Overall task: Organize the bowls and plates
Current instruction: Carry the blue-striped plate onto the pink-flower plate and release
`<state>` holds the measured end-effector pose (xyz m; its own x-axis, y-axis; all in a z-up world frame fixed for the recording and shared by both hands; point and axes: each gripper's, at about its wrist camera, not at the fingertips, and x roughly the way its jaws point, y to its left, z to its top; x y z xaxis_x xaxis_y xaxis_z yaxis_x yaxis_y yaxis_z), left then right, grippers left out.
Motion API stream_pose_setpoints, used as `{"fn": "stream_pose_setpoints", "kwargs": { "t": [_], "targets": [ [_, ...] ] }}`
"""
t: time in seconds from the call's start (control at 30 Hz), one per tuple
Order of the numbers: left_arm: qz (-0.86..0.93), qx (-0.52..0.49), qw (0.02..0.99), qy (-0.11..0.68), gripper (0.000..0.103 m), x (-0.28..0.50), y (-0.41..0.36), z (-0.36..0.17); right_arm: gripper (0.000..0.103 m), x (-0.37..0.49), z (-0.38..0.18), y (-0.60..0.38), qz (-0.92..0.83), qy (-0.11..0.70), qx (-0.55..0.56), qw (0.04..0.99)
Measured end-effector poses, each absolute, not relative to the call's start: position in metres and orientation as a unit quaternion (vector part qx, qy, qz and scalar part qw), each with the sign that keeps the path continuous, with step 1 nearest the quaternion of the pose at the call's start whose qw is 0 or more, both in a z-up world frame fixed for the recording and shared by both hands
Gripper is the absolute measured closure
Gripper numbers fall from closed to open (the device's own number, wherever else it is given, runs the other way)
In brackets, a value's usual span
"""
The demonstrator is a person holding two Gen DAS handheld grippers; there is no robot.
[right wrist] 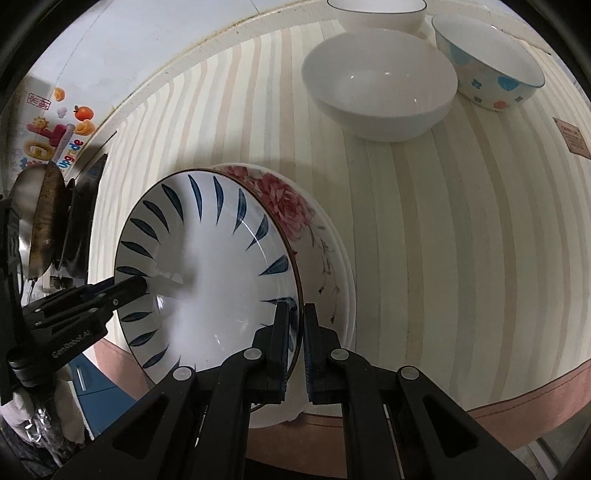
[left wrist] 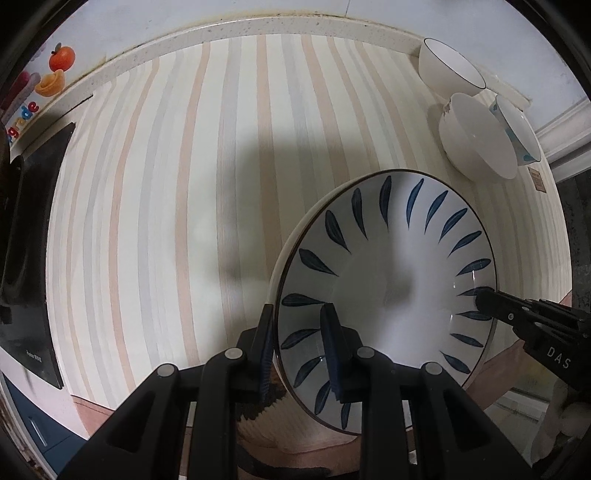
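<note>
A white plate with blue leaf marks [left wrist: 388,280] is held tilted above the striped table [left wrist: 166,184]. My left gripper [left wrist: 297,350] is shut on its left rim. My right gripper [right wrist: 295,339] is shut on its right rim; its fingers also show in the left wrist view [left wrist: 491,299]. In the right wrist view the blue-leaf plate [right wrist: 207,266] sits over a plate with pink flowers [right wrist: 295,210] that lies on the table under it. Three bowls stand at the far right: a plain white one [right wrist: 380,85], a spotted one [right wrist: 487,62] and a blue-rimmed one [right wrist: 376,11].
A black stove top [left wrist: 33,240] with a pan [right wrist: 44,218] is at the left edge. A wall with fruit stickers [left wrist: 55,66] runs behind the table. The table's front edge [right wrist: 517,398] has a pinkish border. A small brown label [right wrist: 572,136] lies at the right.
</note>
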<state>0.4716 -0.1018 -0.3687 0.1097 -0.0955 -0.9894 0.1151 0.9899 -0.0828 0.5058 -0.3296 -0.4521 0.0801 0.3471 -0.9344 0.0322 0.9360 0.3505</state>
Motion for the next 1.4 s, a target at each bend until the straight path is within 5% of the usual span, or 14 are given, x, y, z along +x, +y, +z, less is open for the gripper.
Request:
{"fn": "stream_pose_setpoints", "kwargs": {
  "t": [1.03,1.4],
  "targets": [
    [-0.063,0.024,0.734,0.676,0.081,0.469,-0.115,-0.38,0.084,0.506,-0.451,-0.342,0.083,0.687,0.175,0.701],
    [-0.051,0.026,0.761,0.646,0.08,0.432,-0.105,-0.309,0.076,0.482,-0.381,-0.328,0.084,0.646,0.122,0.749]
  ]
}}
